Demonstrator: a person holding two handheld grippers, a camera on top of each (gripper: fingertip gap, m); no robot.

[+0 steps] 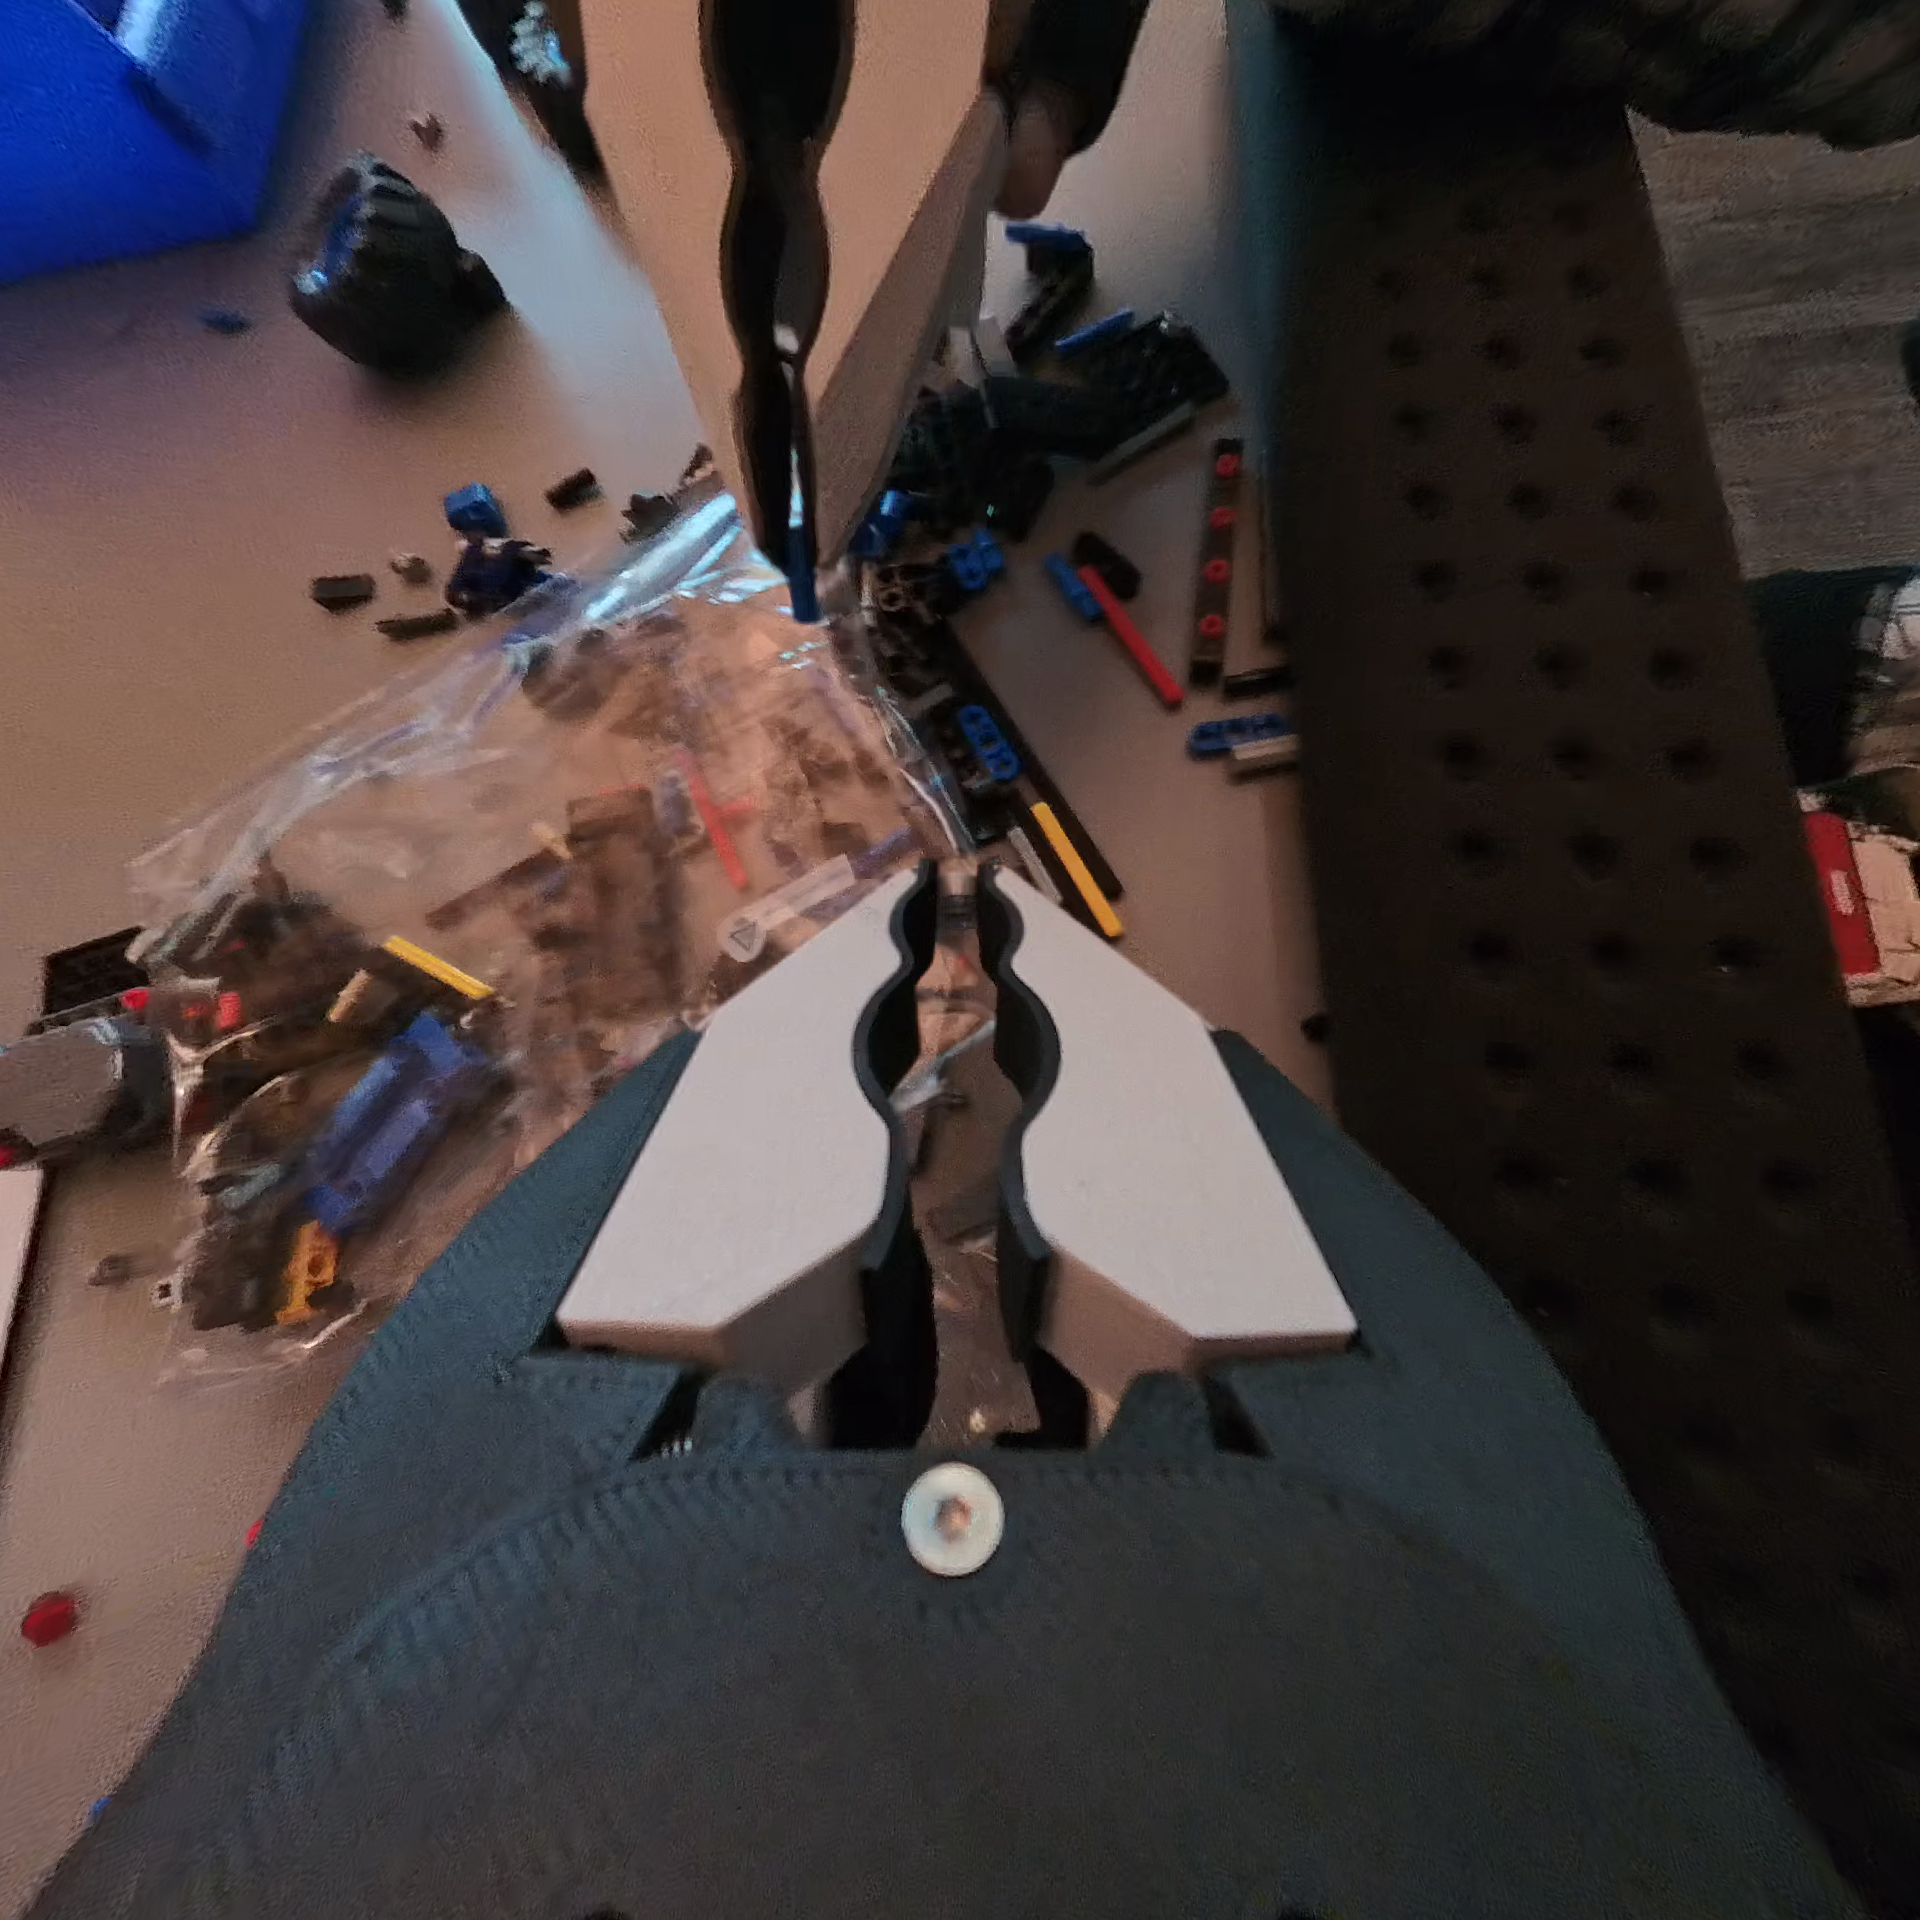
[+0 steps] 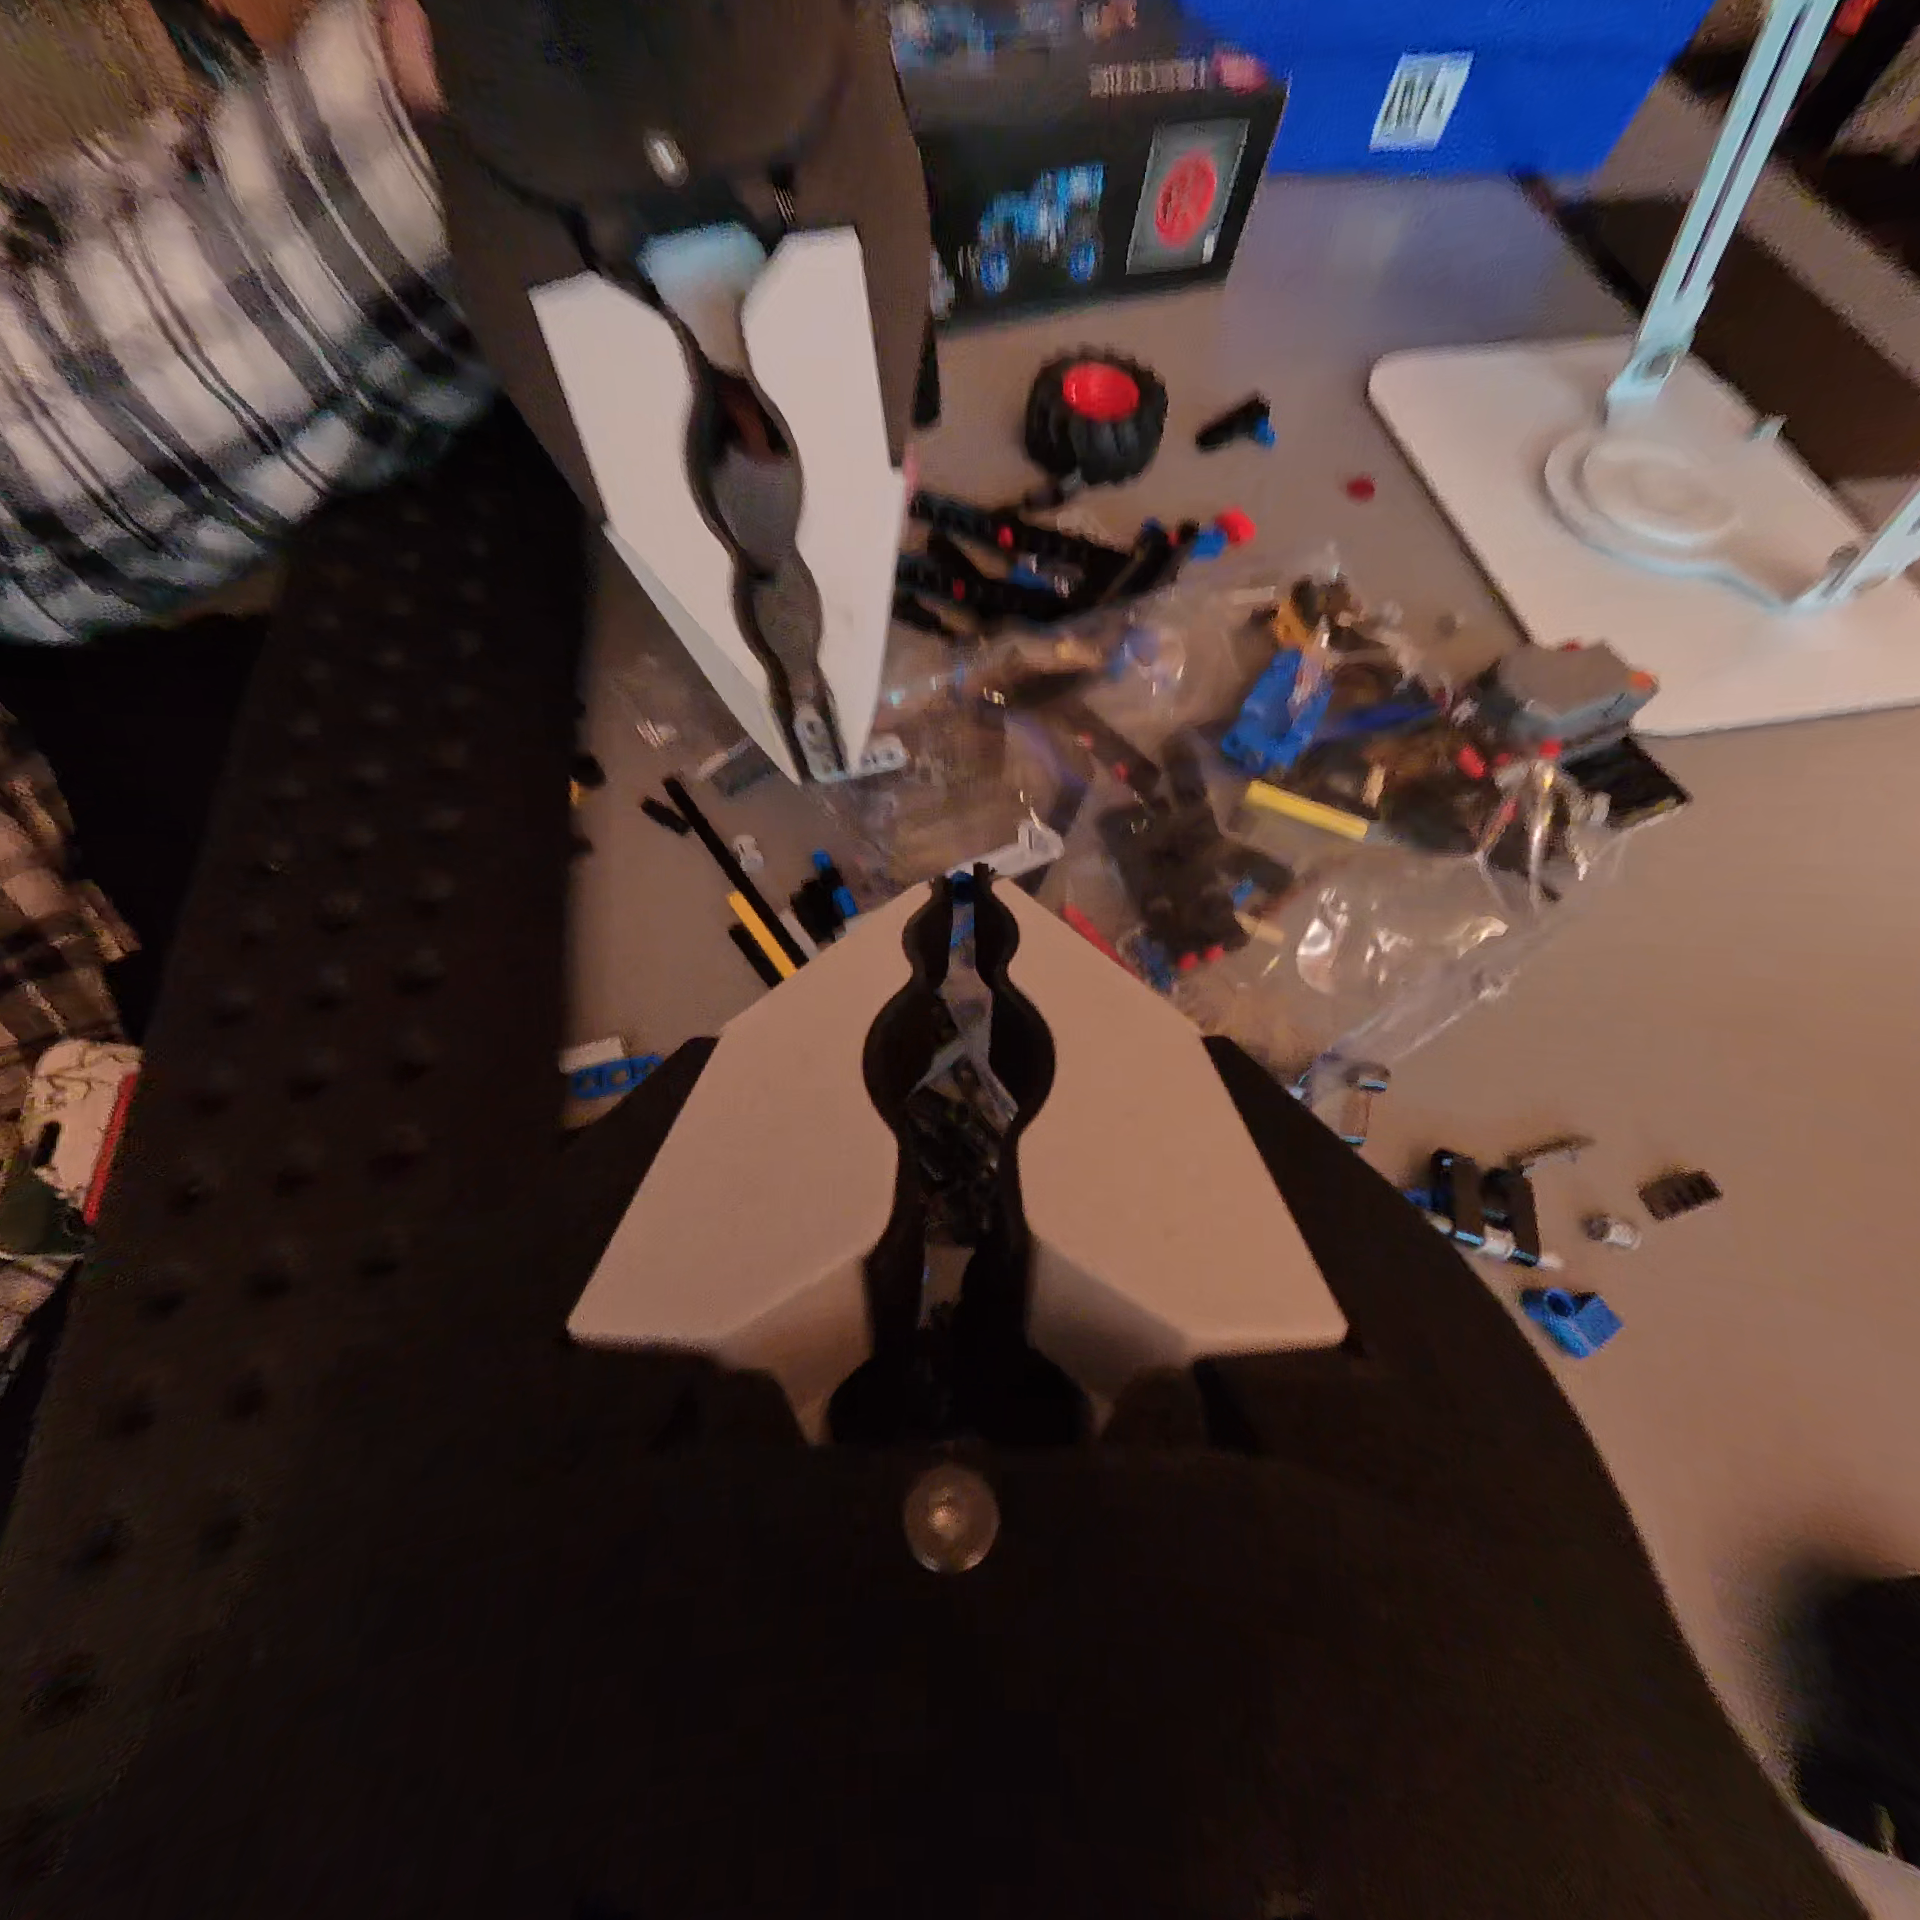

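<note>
My left gripper (image 1: pixel 958 885) is shut on a small light grey beam with holes (image 2: pixel 844 756). It hangs just above a clear plastic bag of building bricks (image 1: pixel 520 831) on the tan table. In the right wrist view the left gripper (image 2: pixel 831 750) comes down from the upper left, and the bag (image 2: pixel 1382 935) spreads to the right. My right gripper (image 2: pixel 962 885) is shut on a small blue pin (image 2: pixel 964 891). In the left wrist view the right gripper (image 1: pixel 798 551) reaches in from the top, and the blue pin (image 1: pixel 802 582) sticks out of its tips over the bag's edge.
Loose black, blue, red and yellow bricks (image 1: pixel 1091 623) lie around the bag. A black tyre (image 2: pixel 1096 416), a dark printed box (image 2: pixel 1091 177), a blue bin (image 2: pixel 1455 83) and a white stand base (image 2: pixel 1558 520) sit behind. A black perforated board (image 1: pixel 1558 727) runs along the table edge, by a person's plaid sleeve (image 2: pixel 208 364). Left tips to right tips: about 6 cm.
</note>
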